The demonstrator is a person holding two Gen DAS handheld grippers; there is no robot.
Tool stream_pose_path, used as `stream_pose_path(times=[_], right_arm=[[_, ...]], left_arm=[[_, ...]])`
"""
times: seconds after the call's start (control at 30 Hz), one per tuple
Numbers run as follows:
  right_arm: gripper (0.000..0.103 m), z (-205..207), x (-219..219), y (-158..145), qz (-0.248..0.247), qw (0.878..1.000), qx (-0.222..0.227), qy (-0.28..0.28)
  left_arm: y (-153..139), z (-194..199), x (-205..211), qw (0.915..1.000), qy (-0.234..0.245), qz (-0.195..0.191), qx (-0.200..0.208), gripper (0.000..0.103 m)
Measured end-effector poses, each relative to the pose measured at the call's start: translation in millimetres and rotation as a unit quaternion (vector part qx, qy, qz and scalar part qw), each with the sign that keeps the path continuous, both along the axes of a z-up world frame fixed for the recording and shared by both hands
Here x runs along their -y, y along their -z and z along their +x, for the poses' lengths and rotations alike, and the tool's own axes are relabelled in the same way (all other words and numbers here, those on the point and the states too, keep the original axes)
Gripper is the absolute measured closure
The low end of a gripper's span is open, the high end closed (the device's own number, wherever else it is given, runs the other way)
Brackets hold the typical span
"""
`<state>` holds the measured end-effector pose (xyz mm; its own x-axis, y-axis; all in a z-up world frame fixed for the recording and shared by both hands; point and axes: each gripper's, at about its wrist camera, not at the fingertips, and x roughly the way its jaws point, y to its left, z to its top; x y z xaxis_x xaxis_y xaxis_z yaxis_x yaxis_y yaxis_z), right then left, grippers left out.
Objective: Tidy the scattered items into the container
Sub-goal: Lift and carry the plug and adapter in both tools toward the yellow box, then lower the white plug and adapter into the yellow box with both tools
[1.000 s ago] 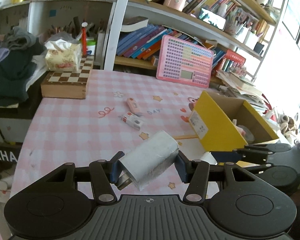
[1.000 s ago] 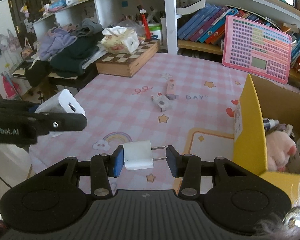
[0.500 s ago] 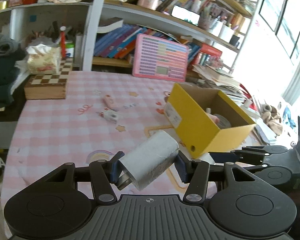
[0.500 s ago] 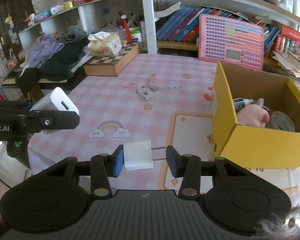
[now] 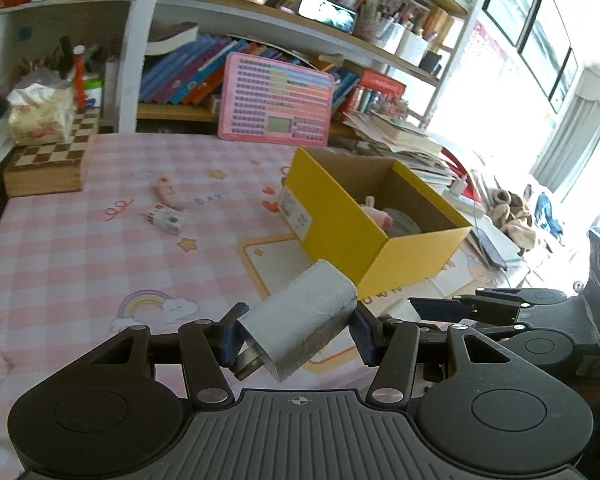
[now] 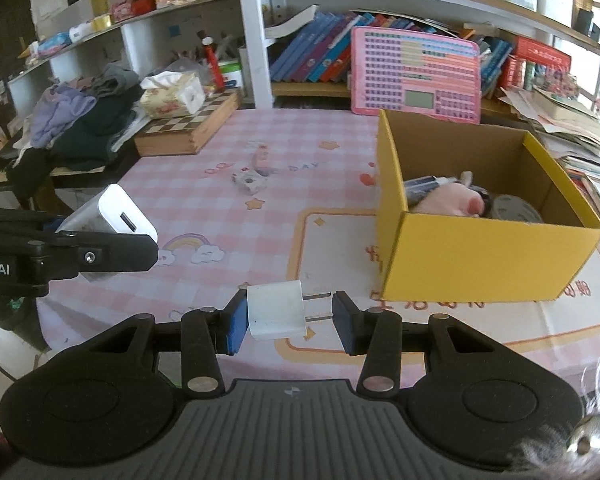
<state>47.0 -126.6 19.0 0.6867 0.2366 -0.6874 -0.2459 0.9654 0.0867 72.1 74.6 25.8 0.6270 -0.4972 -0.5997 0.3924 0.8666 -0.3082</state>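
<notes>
My left gripper (image 5: 296, 330) is shut on a large white charger block (image 5: 300, 320), held above the table's front edge; the block also shows in the right wrist view (image 6: 108, 216). My right gripper (image 6: 290, 314) is shut on a small white plug adapter (image 6: 276, 314), its two pins touching the right pad. The open yellow cardboard box (image 6: 480, 252) stands on the table to the right, also in the left wrist view (image 5: 360, 236). It holds a pink plush toy (image 6: 452, 200), a marker and a round tin. A small white box (image 6: 250, 182) and a pink item (image 6: 262, 156) lie mid-table.
A pink checked tablecloth (image 6: 204, 200) covers the table. A chessboard box (image 6: 188, 128) with a tissue pack sits at the back left. A pink toy keyboard (image 6: 416, 76) leans on bookshelves behind. Clothes are piled at the left; papers are stacked at the right.
Both grippers have pulled back and risen, holding their items. The yellow box now shows more fully, with its inside visible in both views.
</notes>
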Motion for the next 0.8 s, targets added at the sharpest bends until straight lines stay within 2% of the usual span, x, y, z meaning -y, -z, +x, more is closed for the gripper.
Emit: stream_pose_path(times=[0.37, 0.8], right_arm=[[0.061, 2, 50, 1, 0.003, 0.999, -0.006, 0.044], [0.061, 9, 116, 7, 0.002, 0.997, -0.032, 0.076]], left_arm=[[-2, 15, 50, 0.9991, 0.043, 0.008, 0.001, 0.050], [5, 35, 119, 0.9955, 0.092, 0.015, -0.018, 0.050]])
